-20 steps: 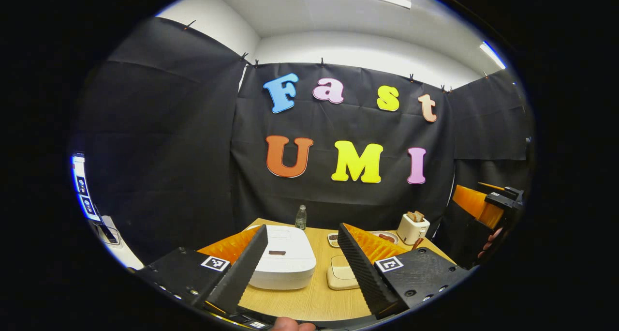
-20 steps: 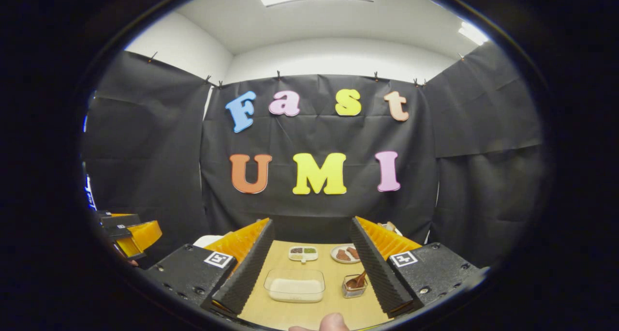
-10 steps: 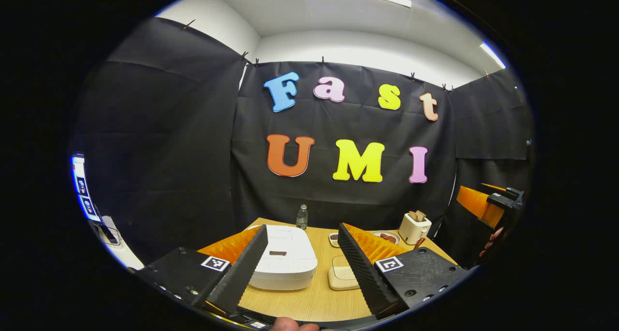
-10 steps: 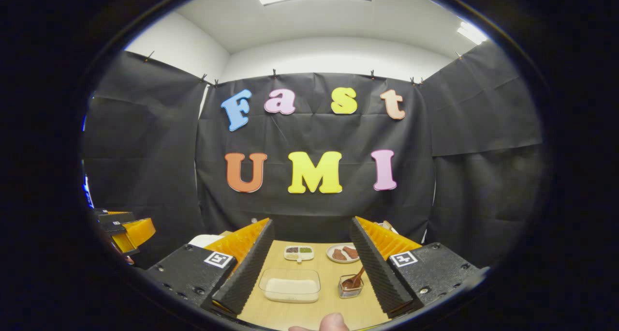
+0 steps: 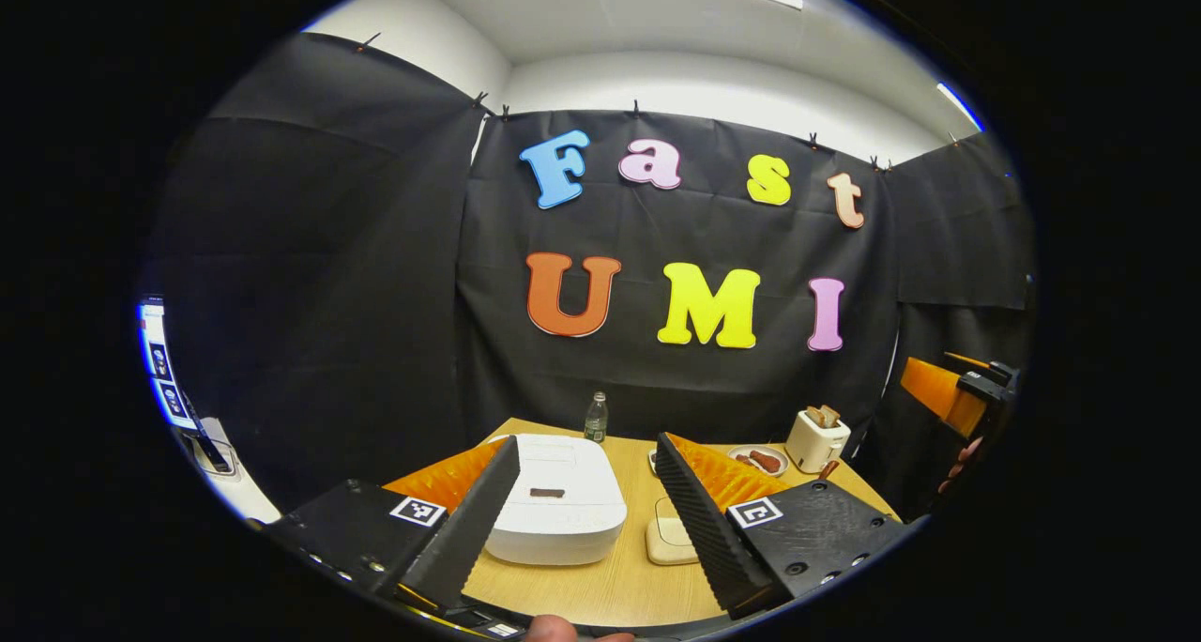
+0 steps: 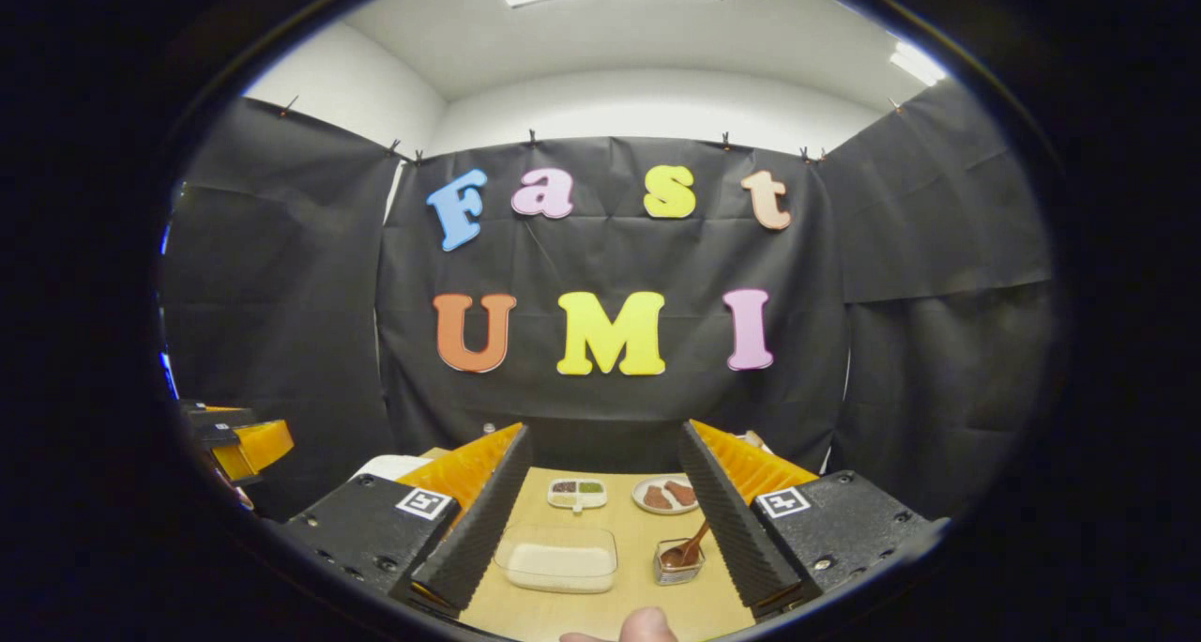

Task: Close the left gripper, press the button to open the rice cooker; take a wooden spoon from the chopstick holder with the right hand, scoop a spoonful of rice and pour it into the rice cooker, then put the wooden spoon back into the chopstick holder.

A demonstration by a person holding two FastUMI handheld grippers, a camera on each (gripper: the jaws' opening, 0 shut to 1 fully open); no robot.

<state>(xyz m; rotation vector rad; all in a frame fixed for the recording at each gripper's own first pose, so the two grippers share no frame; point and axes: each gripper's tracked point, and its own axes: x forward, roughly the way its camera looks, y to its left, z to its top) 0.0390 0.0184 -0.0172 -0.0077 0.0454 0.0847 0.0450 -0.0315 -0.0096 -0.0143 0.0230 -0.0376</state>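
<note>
A white rice cooker (image 5: 558, 511) with its lid down sits on the wooden table (image 5: 619, 581), a dark button strip (image 5: 546, 493) on its front. My left gripper (image 5: 586, 454) hovers open in front of it, nothing between its fingers. In the right gripper view a clear box of white rice (image 6: 561, 559) lies between the fingers' lines, and a small metal holder (image 6: 677, 563) beside it carries a wooden spoon (image 6: 687, 548). My right gripper (image 6: 605, 440) is open above the near table edge, apart from both. The other gripper (image 6: 239, 440) shows at far left.
A small bottle (image 5: 595, 419) stands behind the cooker. A cream toaster (image 5: 816, 440) with bread and a plate of brown food (image 5: 758, 459) sit at the back right. A divided condiment dish (image 6: 576, 492) and a plate (image 6: 664, 495) lie beyond the rice box.
Both views have drifted slightly: the left gripper view has tilted down and shifted a little, so the cooker sits a bit more to the right. Both grippers stay open.
</note>
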